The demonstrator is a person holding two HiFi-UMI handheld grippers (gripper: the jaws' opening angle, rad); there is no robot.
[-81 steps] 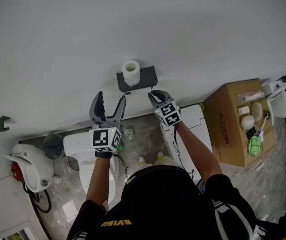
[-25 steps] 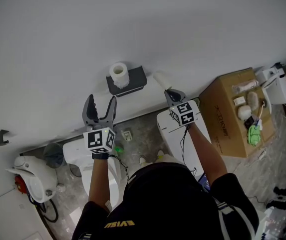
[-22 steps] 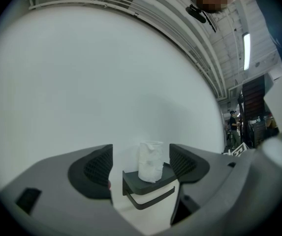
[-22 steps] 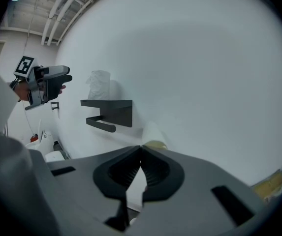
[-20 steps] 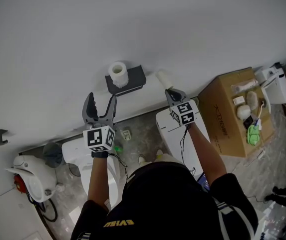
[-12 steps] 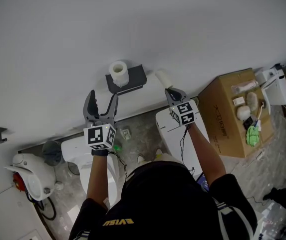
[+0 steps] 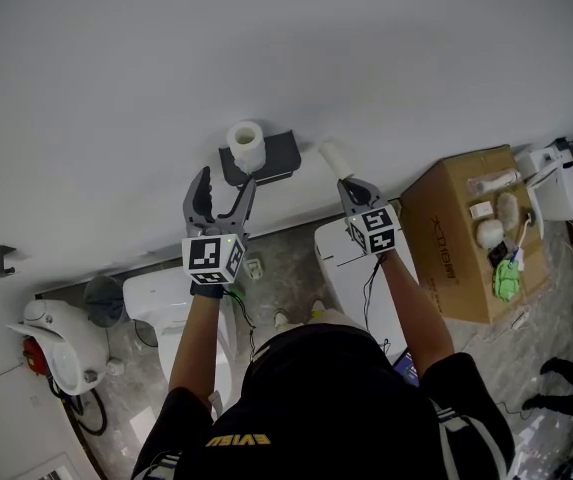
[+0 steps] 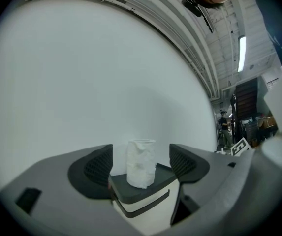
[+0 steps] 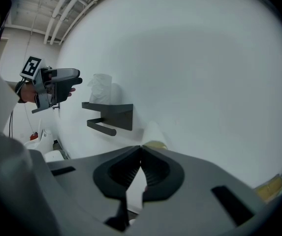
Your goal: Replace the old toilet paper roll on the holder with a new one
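White wall (image 7: pixel 116 88), marbled floor (image 7: pixel 288 260), toilet (image 7: pixel 156 298), cardboard box (image 7: pixel 448 240)

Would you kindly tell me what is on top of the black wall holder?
A white toilet paper roll stands upright on the holder, on its flat top, with nothing else there. The patch of the top beneath the roll is covered.

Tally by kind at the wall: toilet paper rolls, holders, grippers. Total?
Toilet paper rolls: 2 (upright roll on the holder, pinched roll in the right gripper)
Holders: 1
Grippers: 2 (left gripper open, empty)
Total: 5
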